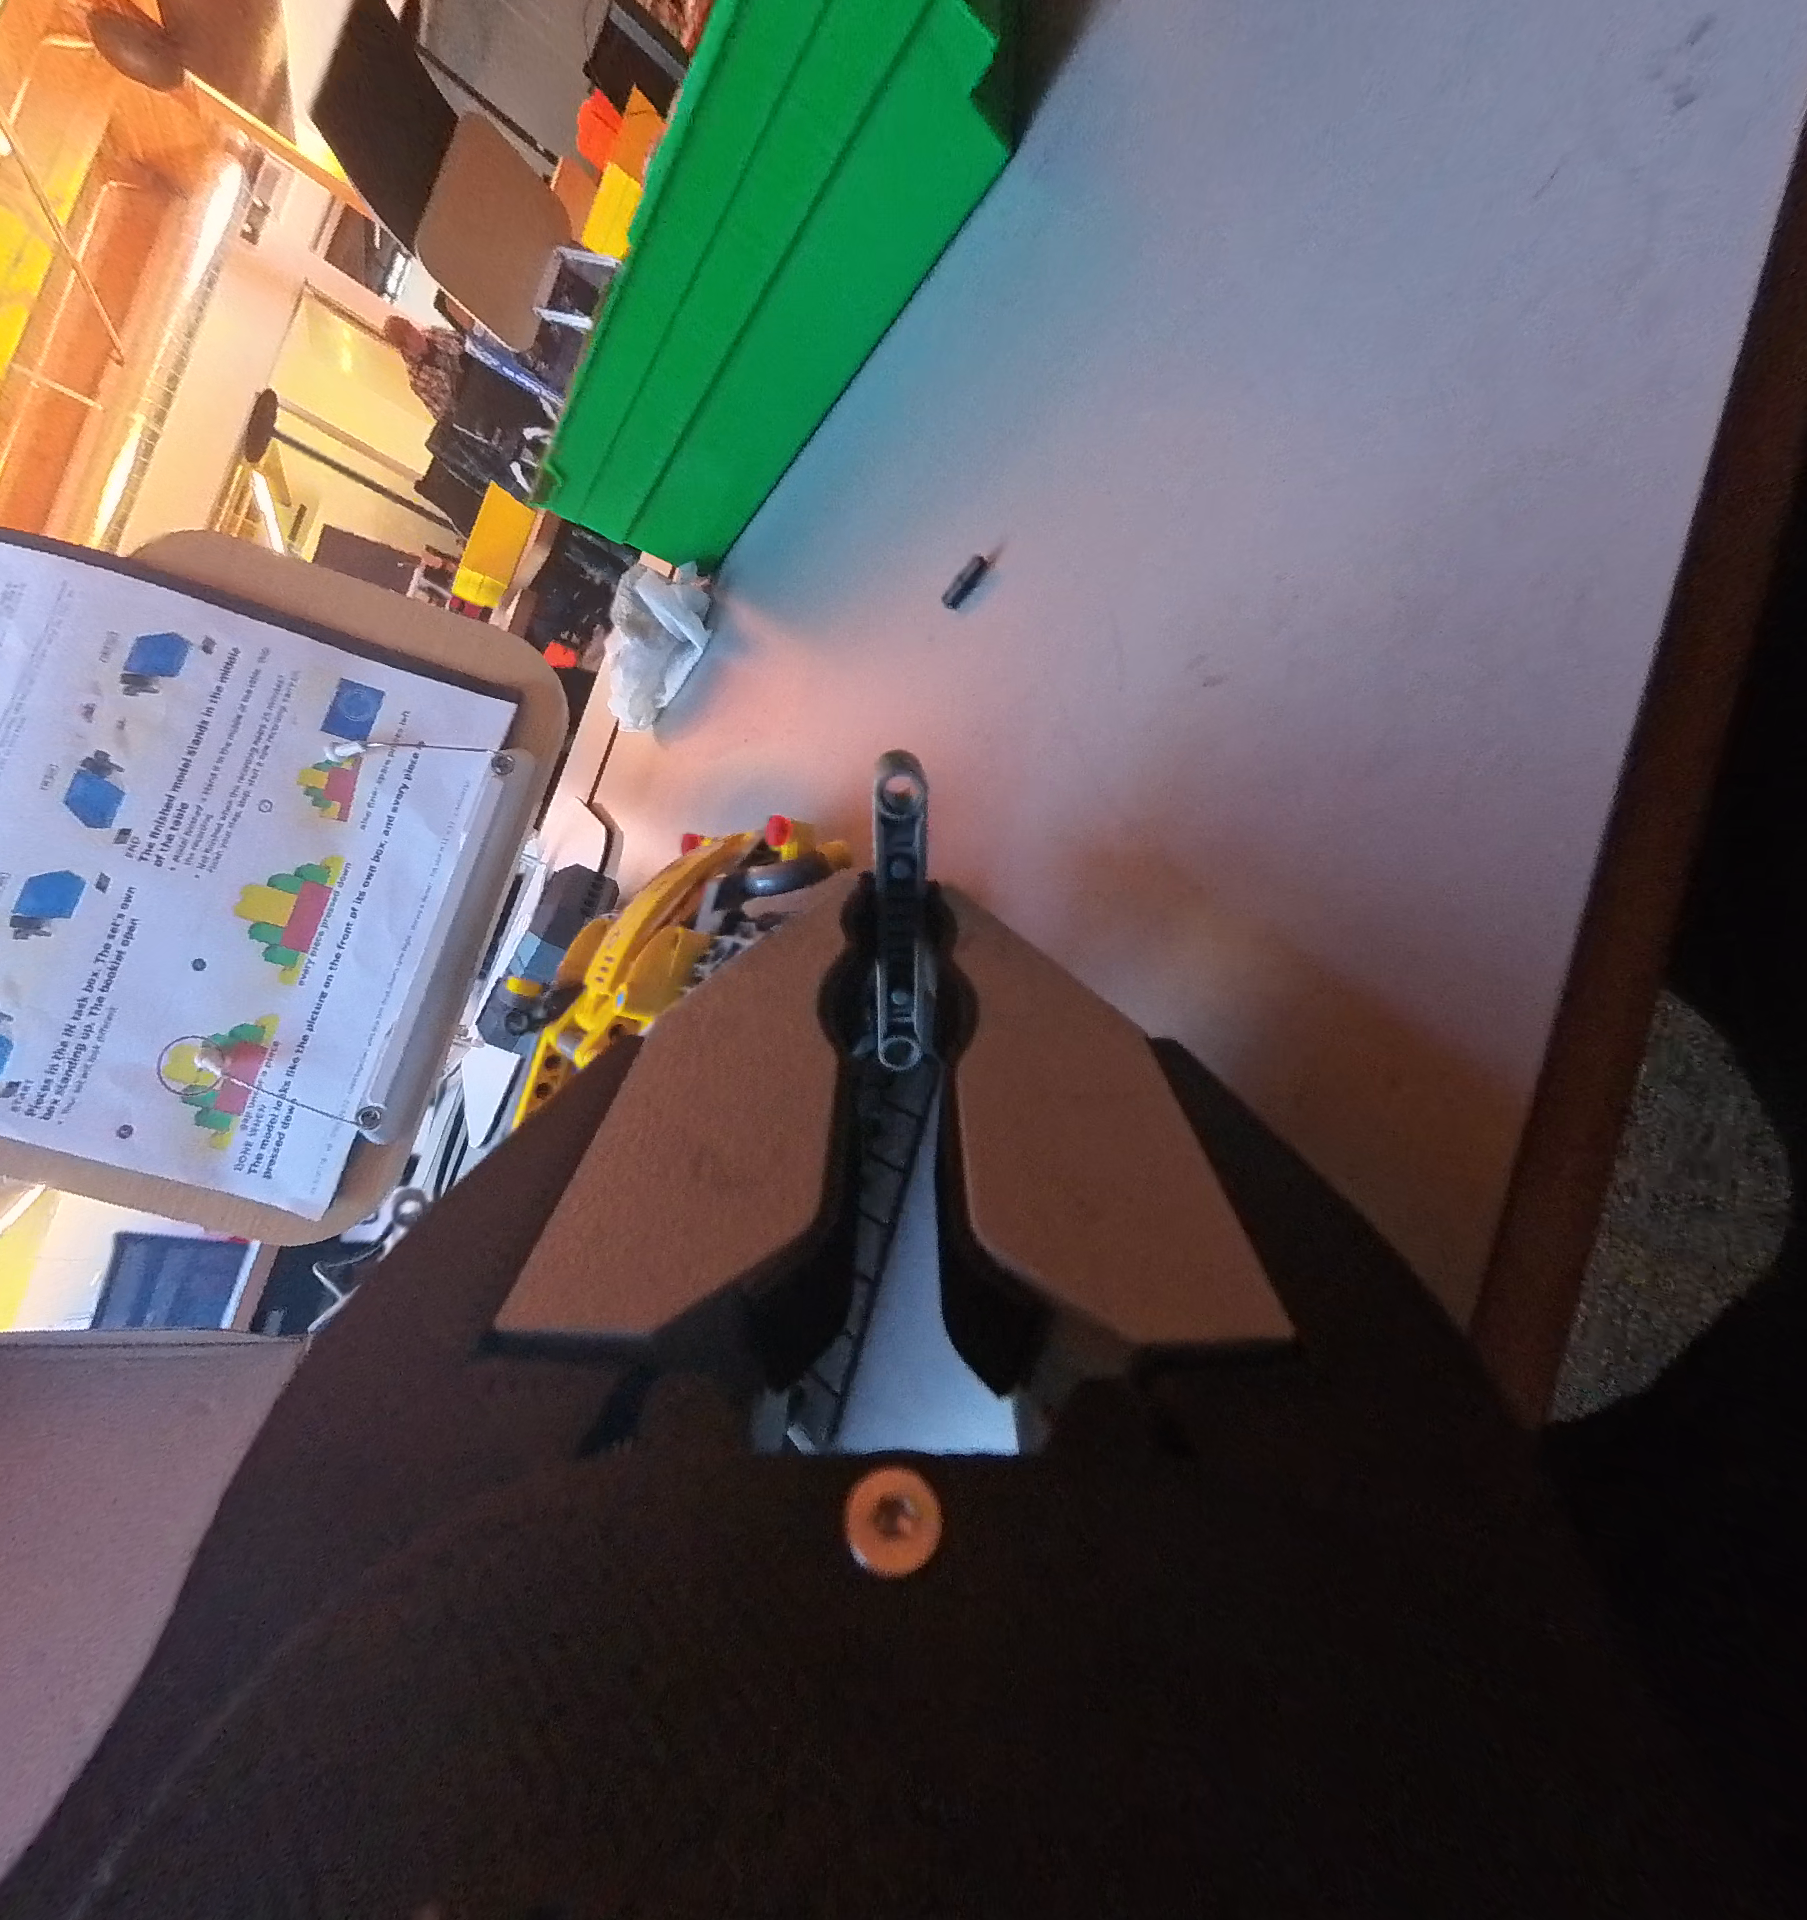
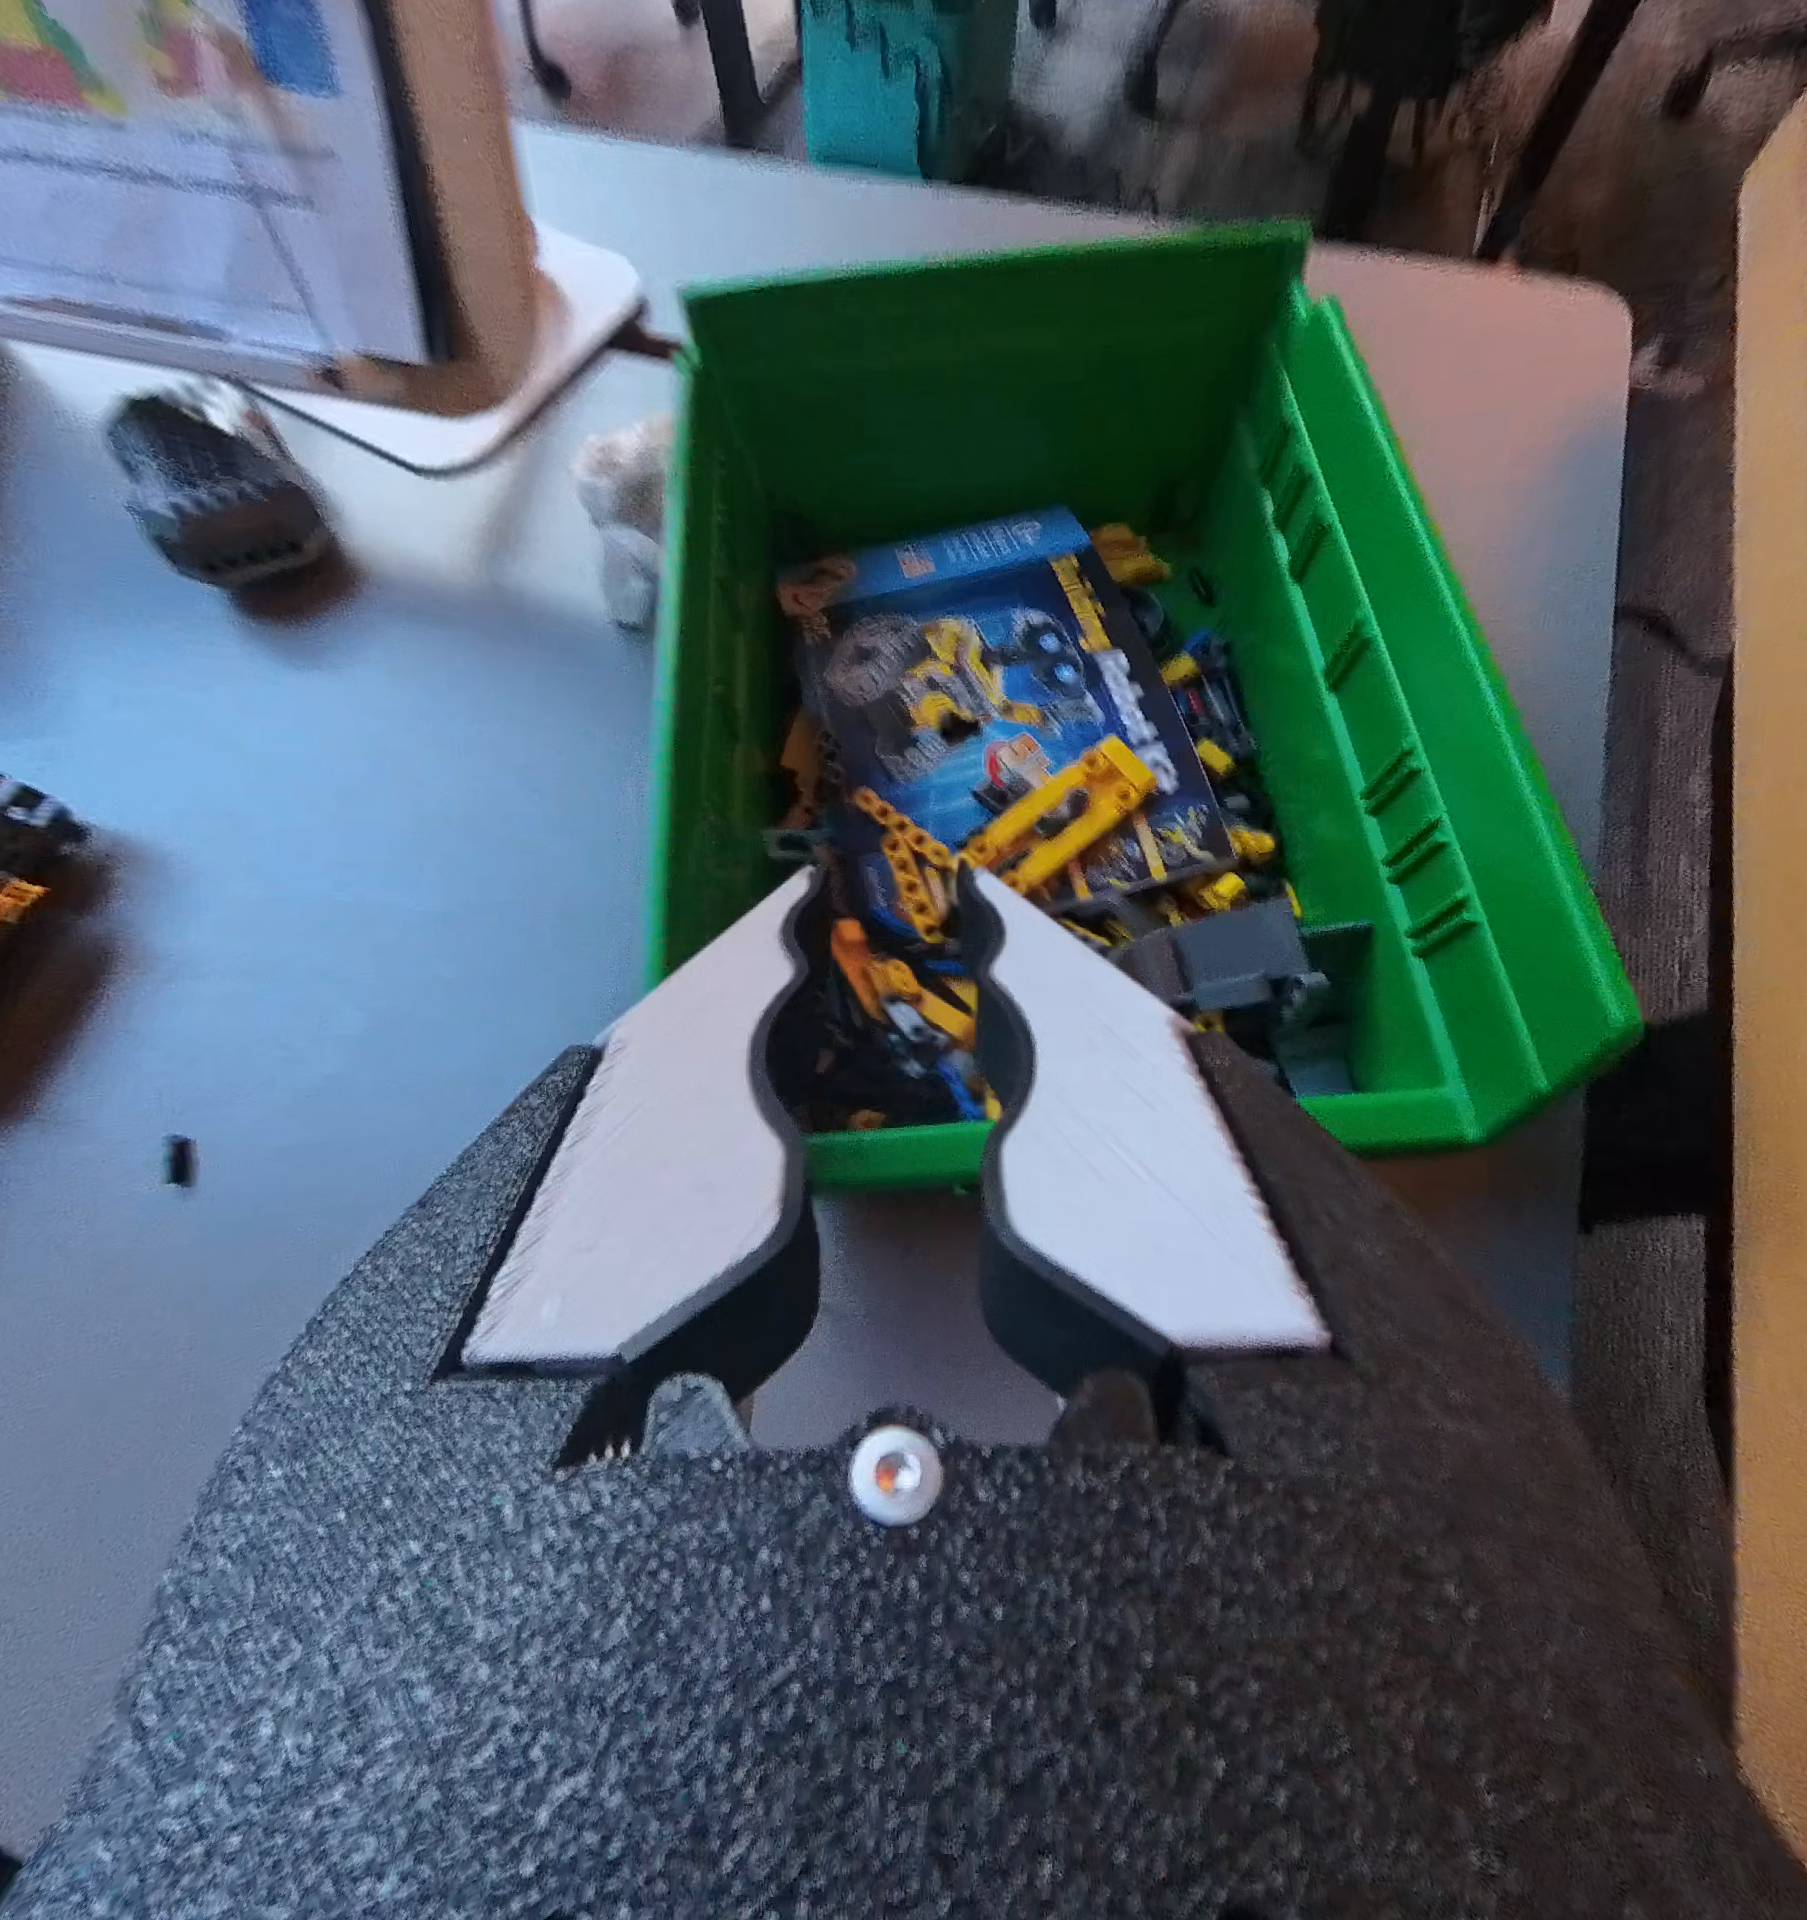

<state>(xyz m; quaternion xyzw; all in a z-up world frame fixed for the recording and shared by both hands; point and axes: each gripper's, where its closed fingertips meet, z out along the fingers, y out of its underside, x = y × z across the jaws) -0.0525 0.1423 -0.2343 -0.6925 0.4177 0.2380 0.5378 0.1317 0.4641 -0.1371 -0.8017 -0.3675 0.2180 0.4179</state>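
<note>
My left gripper [image 1: 894, 894] has its jaws closed tight on a dark grey beam with holes [image 1: 897, 831], tip poking out over the pinkish worktop [image 1: 1242, 520]. My right gripper [image 2: 888, 894] hangs with jaws partly open and empty, right above the near wall of the green bin [image 2: 982, 395], which is full of yellow bricks plus a blue booklet [image 2: 992, 707]. A half-built yellow model [image 1: 660, 935] sits beyond my left jaws, so plenty looks unassembled.

Only the left view shows the instruction sheet [image 1: 203, 862] clearly and that model; only the right view looks inside the bin. A small black pin [image 1: 965, 582] lies loose mid-worktop.
</note>
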